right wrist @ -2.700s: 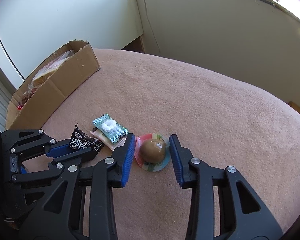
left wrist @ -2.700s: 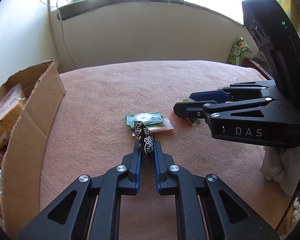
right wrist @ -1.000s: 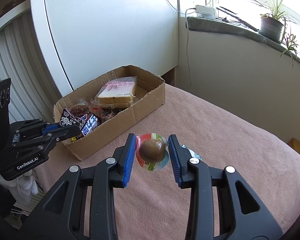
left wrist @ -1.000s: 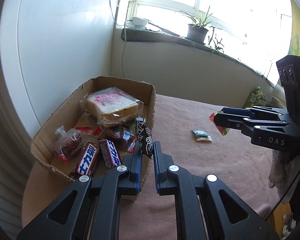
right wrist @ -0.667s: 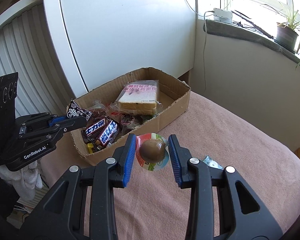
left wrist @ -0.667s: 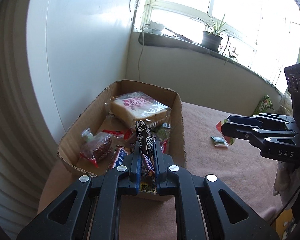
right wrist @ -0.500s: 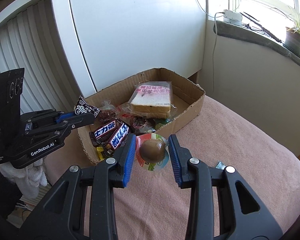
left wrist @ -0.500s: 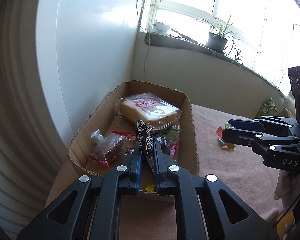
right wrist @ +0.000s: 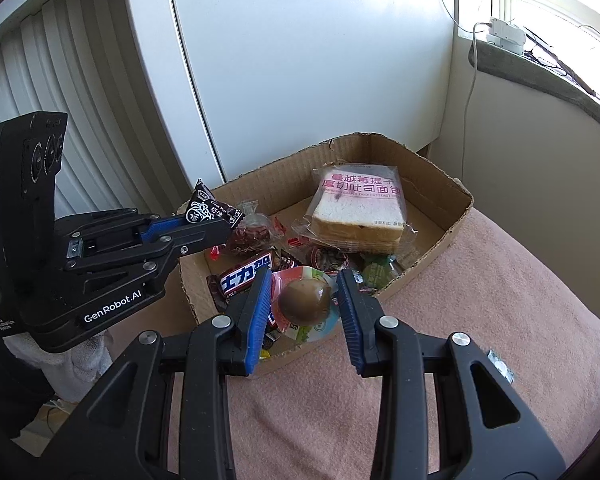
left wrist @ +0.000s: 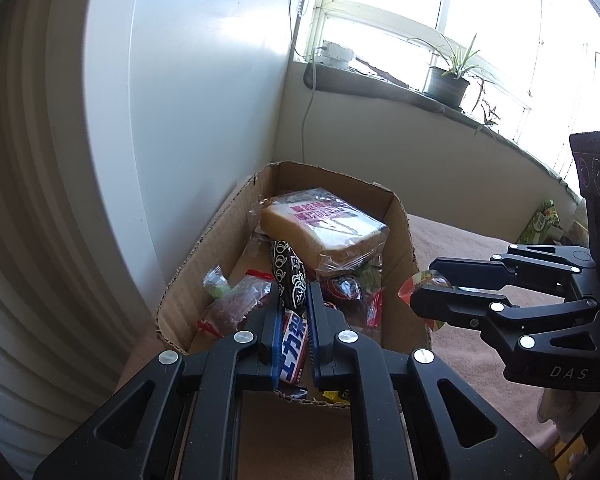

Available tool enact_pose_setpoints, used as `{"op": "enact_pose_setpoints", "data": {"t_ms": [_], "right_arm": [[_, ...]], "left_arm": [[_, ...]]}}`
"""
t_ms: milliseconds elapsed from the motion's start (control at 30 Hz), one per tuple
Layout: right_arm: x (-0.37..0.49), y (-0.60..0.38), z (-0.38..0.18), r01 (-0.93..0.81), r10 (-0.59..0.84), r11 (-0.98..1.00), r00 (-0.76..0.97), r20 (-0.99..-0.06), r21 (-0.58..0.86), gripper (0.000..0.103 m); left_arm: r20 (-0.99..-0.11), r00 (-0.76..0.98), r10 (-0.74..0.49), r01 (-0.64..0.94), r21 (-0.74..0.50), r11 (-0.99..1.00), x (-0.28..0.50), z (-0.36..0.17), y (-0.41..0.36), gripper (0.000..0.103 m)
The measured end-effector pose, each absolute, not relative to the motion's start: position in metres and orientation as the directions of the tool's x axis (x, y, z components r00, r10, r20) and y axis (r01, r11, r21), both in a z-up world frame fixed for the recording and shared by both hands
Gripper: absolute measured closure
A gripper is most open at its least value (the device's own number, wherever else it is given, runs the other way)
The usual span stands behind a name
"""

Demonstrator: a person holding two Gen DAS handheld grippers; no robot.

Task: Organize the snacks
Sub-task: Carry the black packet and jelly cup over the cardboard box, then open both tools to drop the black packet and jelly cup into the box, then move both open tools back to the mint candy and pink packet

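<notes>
Both grippers have swung over from the middle of the pink blanket (right wrist: 480, 320) to the cardboard box (right wrist: 440, 196) since the earlier shots, each carrying its snack along. Left gripper (left wrist: 294, 300) has its fingers clamped on a little black packet with white patterns (left wrist: 288, 276), held up over the near end of the box; from the right wrist view you can see that same black packet (right wrist: 210, 208) poking out past the fingertips over the box's left wall. Right gripper (right wrist: 304, 300) has its blue pads pinched on a brown egg snack in a round clear wrapper (right wrist: 304, 300), hanging right at the near right wall of the box, pretty much over the rim. Inside the box there's a bagged slice of toast (right wrist: 358, 208) toward the far end, a couple of Snickers bars (right wrist: 246, 274) near the front, a clear bag of dark reddish stuff (right wrist: 252, 232) on the left side, and a green wrapped candy (right wrist: 376, 270) by the right wall. One small silvery wrapper (right wrist: 498, 364) is lying out on the blanket, well apart from the box on the right. Potted plant (left wrist: 448, 80) on the windowsill in the background.
</notes>
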State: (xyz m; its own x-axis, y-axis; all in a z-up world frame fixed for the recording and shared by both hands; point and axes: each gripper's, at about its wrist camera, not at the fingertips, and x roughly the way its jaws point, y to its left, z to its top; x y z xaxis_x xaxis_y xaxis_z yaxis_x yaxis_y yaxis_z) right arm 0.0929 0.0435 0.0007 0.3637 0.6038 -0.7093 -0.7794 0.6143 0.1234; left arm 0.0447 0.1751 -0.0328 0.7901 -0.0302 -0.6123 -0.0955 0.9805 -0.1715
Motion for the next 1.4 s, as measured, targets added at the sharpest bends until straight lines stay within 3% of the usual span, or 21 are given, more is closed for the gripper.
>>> {"op": "enact_pose_setpoints", "data": {"t_ms": [500,633,933,1400], "right_arm": [[0.099,0.062,-0.013,-0.792,0.594,0.596,0.326,-0.735,0.131,0.066],[0.096,0.063,-0.013,-0.79,0.587,0.604,0.351,-0.73,0.105,0.047],[0.098,0.054,-0.007,-0.772,0.586,0.626,0.37,-0.721,0.112,0.034],[0.102,0.006,0.012,-0.714,0.584,0.685,0.421,-0.694,0.144,0.033]], "left_arm": [[-0.613,0.79,-0.021,-0.103,-0.166,0.981,0.047,-0.032,0.179,0.094],[-0.614,0.789,-0.01,-0.111,-0.159,0.981,0.047,-0.032,0.179,0.086],[-0.61,0.792,0.002,-0.126,-0.161,0.979,0.043,-0.03,0.182,0.081],[-0.591,0.806,0.013,-0.133,-0.161,0.978,0.032,-0.021,0.176,0.075]]}}
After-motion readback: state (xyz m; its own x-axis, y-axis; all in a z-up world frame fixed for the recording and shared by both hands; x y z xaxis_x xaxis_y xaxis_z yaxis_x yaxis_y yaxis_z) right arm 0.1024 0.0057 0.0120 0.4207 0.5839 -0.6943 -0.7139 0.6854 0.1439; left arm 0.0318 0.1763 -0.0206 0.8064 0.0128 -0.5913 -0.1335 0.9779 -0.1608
